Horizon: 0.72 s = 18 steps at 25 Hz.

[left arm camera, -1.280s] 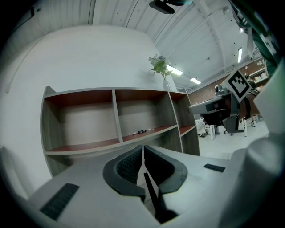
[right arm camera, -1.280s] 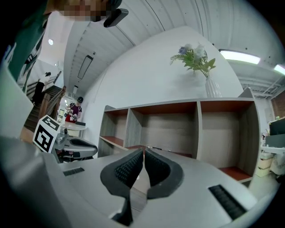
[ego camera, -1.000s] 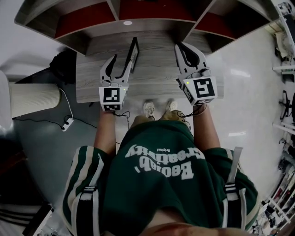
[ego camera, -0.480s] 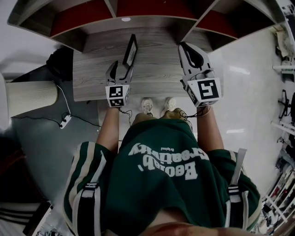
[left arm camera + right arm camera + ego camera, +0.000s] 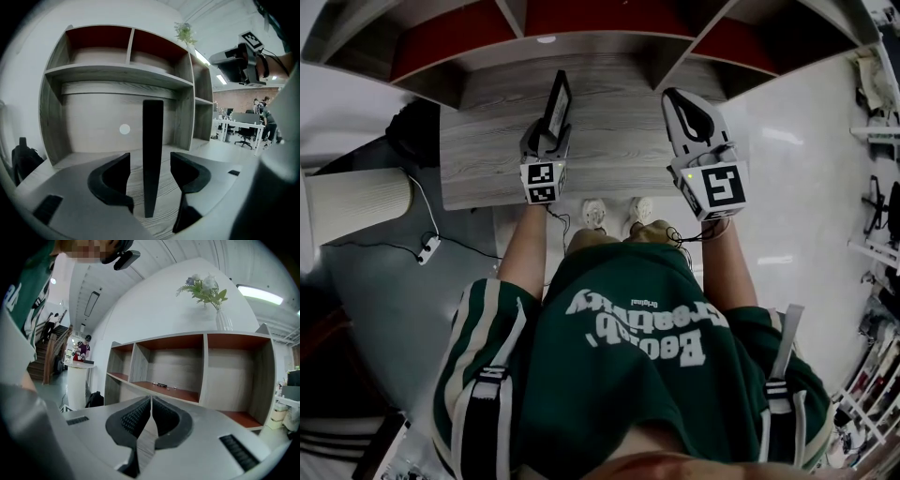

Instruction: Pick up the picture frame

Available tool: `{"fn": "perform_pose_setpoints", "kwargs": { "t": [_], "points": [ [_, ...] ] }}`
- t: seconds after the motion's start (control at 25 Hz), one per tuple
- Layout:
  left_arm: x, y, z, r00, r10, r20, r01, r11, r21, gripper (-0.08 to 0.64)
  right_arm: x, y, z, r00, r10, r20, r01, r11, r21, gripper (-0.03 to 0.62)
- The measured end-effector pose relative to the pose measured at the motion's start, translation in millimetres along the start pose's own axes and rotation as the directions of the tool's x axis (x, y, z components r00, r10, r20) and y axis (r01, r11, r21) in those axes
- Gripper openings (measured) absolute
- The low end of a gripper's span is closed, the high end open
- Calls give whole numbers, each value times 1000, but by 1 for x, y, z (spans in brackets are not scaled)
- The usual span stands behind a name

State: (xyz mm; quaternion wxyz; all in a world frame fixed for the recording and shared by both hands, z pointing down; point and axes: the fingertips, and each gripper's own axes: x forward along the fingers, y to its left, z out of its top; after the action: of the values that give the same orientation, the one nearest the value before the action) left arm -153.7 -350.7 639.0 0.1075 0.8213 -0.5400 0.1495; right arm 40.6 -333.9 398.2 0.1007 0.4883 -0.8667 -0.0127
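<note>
The picture frame (image 5: 558, 101) stands upright on its lower edge on the wood-grain desk (image 5: 619, 127), left of the desk's middle and in front of the hutch (image 5: 581, 42) with its red-backed compartments. From the head view its thin top edge runs away from the person towards the hutch's back panel. In the left gripper view the frame (image 5: 153, 126) shows edge-on, as a narrow dark slab whose long axis rises straight up, its narrow edge turned at the camera and its faces turned to either side.

The left gripper (image 5: 548, 139) sits low over the desk with its jaws spread wide on either side of that slab. In its own view the left gripper (image 5: 150, 161) has a strip of desk showing between each black pad and the frame — nothing is pinched.

The right gripper (image 5: 682, 105) hangs above the right part of the desk, well apart from the frame. In its own view the right gripper (image 5: 150, 414) has its ribbed pads pressed together with nothing between them, pointing at the hutch, where a vase of flowers (image 5: 223, 319) stands on top.
</note>
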Motion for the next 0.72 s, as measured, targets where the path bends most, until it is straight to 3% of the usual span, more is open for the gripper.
{"fn": "perform_pose_setpoints", "kwargs": {
  "t": [0.2,0.6,0.68,0.72],
  "points": [
    [16,5,-13,1000,12,-23,-13,999,-31,281,-3,-4,-7,999,-15,-46,15,1000,1,37],
    [32,10,-19,998,23,-52,-25,999,-32,252,-1,0,-4,1000,4,-14,-4,1000,-8,37],
    [31,10,-22,997,30,-70,-32,999,-30,198,-2,3,-5,1000,10,-21,-10,1000,-8,37],
    [30,10,-24,996,34,-80,-37,999,-30,41,-1,5,-5,1000,15,-21,-15,1000,-9,37]
  ]
}}
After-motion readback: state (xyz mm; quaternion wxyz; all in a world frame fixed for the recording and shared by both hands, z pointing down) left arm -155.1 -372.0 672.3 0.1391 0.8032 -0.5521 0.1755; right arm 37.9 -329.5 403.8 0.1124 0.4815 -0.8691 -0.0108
